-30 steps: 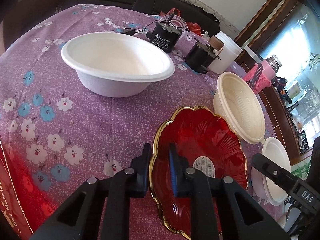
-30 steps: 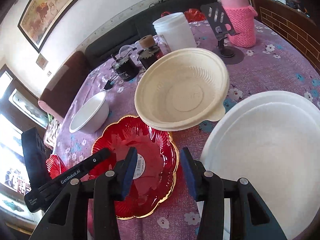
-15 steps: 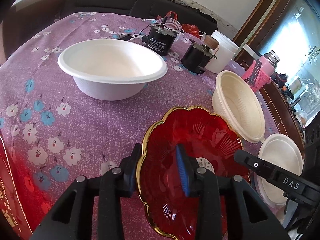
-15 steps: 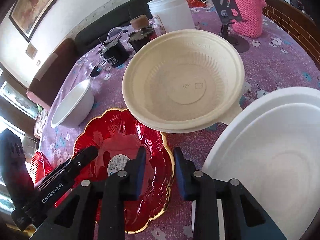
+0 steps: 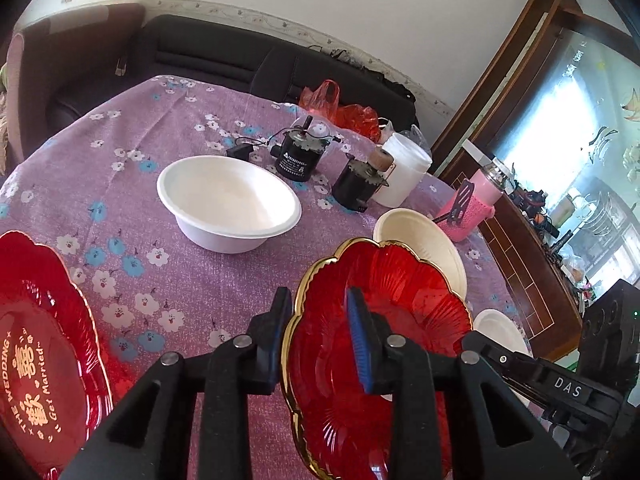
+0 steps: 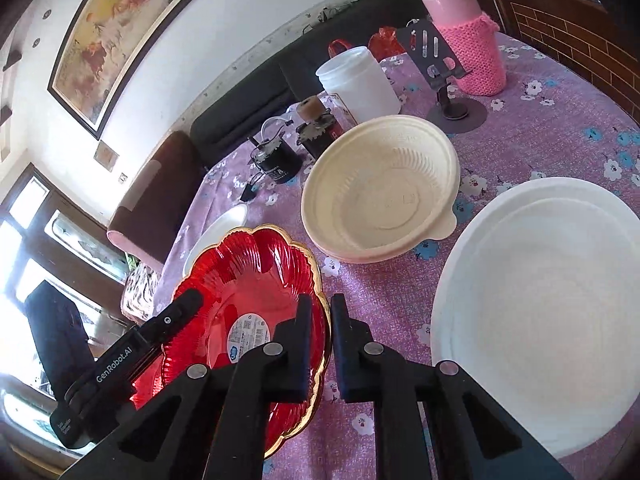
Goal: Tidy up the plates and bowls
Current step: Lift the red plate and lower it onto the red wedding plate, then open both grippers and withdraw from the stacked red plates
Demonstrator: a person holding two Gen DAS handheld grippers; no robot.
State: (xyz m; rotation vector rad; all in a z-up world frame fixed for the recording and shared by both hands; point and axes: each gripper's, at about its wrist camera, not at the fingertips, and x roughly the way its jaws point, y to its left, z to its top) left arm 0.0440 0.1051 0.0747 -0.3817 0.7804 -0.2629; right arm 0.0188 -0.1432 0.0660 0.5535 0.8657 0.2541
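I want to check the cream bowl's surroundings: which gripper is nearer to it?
Right. The right gripper, pinching the red plate's near edge, sits just below the cream bowl. The left gripper grips the plate's opposite edge, farther away.

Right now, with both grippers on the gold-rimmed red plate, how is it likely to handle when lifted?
The red plate looks like thin, glossy plastic, so probably light but slippery. The left gripper and right gripper pinch only its scalloped rim, so it may flex or tilt.

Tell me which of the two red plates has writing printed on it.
The red plate at the left edge, lying flat on the tablecloth, carries gold lettering. The other red plate, held between both tools, shows only a small sticker.
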